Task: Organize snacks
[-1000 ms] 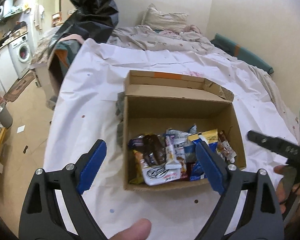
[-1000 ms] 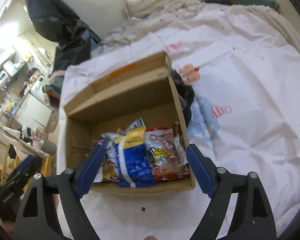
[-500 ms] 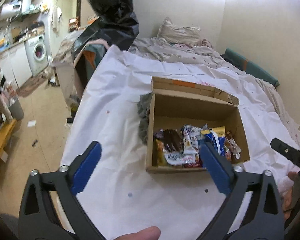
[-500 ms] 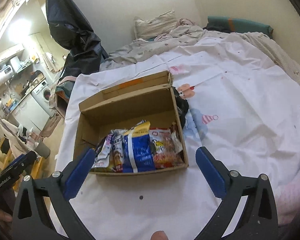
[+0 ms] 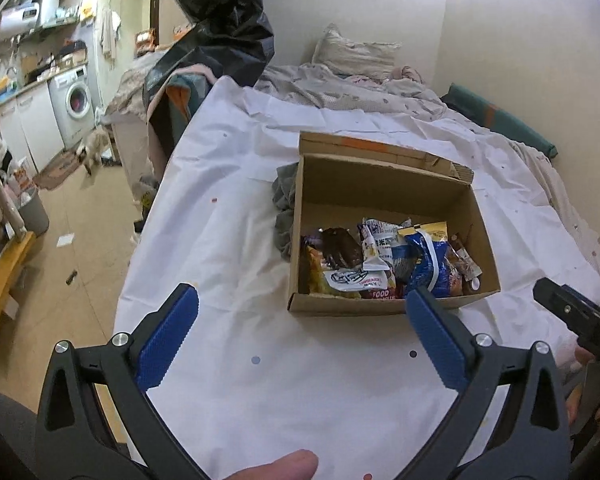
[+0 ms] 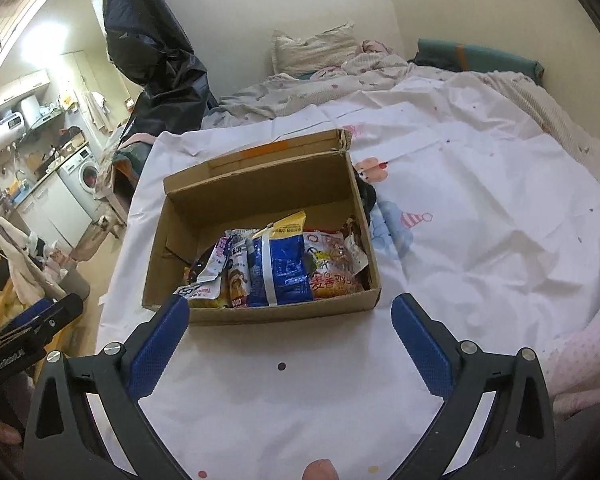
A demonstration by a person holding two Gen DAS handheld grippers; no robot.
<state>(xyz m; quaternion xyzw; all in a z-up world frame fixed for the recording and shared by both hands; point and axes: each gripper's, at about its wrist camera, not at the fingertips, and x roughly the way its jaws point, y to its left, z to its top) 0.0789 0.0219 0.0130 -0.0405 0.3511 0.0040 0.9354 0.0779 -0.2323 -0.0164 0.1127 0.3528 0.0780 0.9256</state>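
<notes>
1. Covering the bed, the white sheet [image 5: 228, 216] carries everything.
2. Your cardboard box [image 6: 260, 314] sits mid-sheet, just beyond both grippers.
3. Snack packets [image 6: 280, 264] crowd its near end; the packing looks finished.
4. Your left gripper [image 5: 300, 332] and right gripper [image 6: 290, 336] hover spread and empty; next, probably check nothing remains.

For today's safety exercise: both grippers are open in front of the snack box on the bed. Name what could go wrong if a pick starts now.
1. The snack packets overlap in the cardboard box, so the right gripper may pinch two at once.
2. The box sits on a soft white sheet; a push could slide or tip it.
3. The left gripper approaches the same box, so the two could collide.
</notes>
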